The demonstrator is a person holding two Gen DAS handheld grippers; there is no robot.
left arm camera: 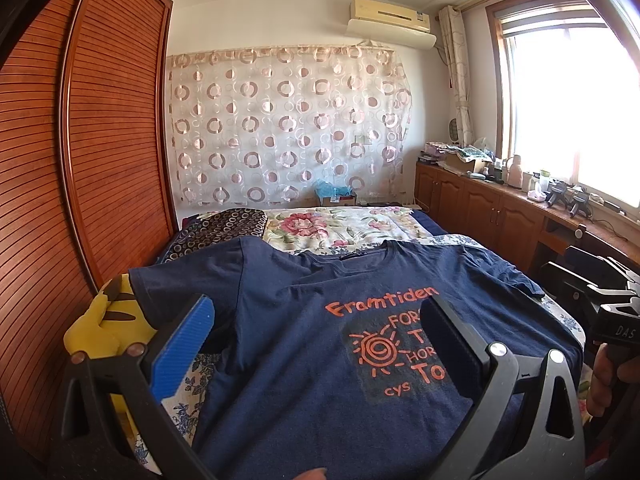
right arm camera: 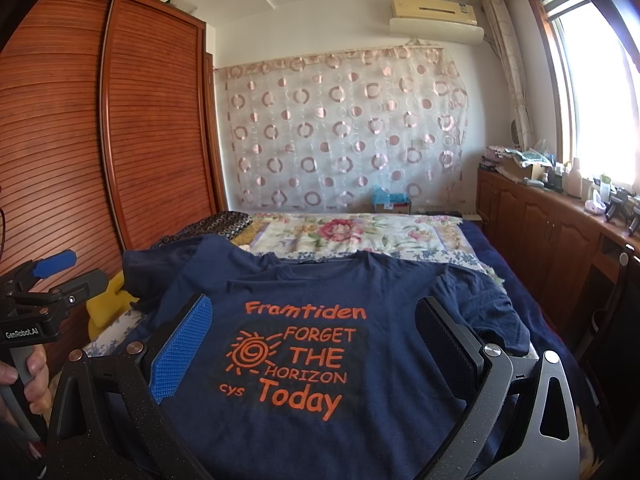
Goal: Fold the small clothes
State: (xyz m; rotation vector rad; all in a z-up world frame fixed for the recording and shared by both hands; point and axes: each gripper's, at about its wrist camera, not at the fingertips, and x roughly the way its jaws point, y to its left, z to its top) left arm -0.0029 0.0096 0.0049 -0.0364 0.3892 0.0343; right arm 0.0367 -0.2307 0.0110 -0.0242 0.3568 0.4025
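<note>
A navy T-shirt (left arm camera: 304,320) with orange print lies spread face up on the bed, collar away from me. It also shows in the right wrist view (right arm camera: 320,280). My left gripper (left arm camera: 316,320) hovers open above the shirt's left half, empty. My right gripper (right arm camera: 312,320) hovers open above the shirt's chest print, empty. The right gripper also shows at the right edge of the left wrist view (left arm camera: 600,292). The left gripper shows at the left edge of the right wrist view (right arm camera: 52,276). The shirt's left sleeve (left arm camera: 180,280) is rumpled; the right sleeve (right arm camera: 480,304) is bunched.
A yellow plush toy (left arm camera: 108,328) lies left of the shirt. A floral quilt (left arm camera: 340,224) and a dark patterned pillow (left arm camera: 224,224) lie beyond it. A wooden wardrobe (left arm camera: 100,140) stands left. A cabinet row (left arm camera: 500,208) with clutter runs under the window at right.
</note>
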